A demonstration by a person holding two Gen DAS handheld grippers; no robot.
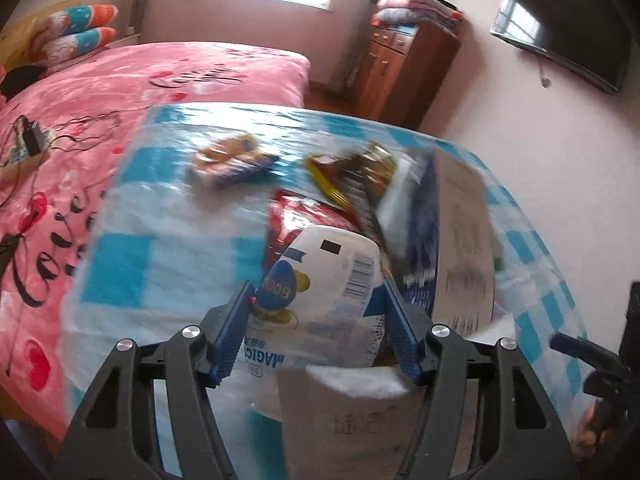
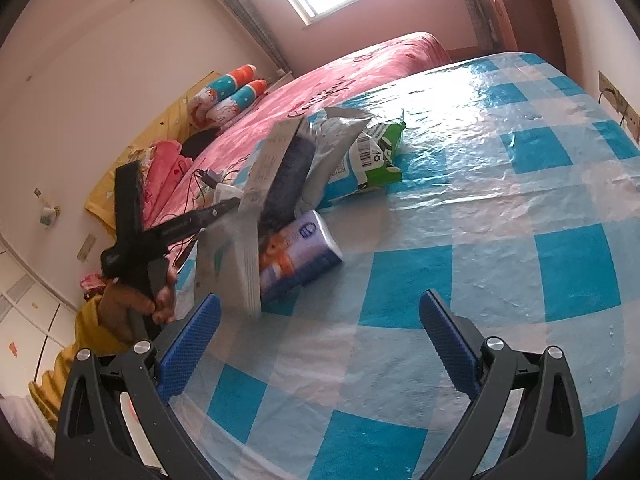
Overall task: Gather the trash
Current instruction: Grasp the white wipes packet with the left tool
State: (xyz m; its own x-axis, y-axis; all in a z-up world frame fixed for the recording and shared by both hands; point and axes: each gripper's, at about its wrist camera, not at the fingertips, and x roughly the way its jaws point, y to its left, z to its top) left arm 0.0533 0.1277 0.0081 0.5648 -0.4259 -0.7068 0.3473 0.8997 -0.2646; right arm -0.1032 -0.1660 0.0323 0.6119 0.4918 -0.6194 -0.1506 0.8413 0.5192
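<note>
At the lower centre, the left gripper [image 1: 318, 294] clenched a light, crinkly white plastic snack wrapper [image 1: 332, 276] by its edges, while the right gripper [image 2: 320, 314] gaped empty.

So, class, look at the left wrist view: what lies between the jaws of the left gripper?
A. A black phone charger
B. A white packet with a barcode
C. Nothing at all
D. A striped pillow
B: the left gripper has its blue jaws on either side of a white packet with a barcode, above the blue checked tablecloth.
</note>
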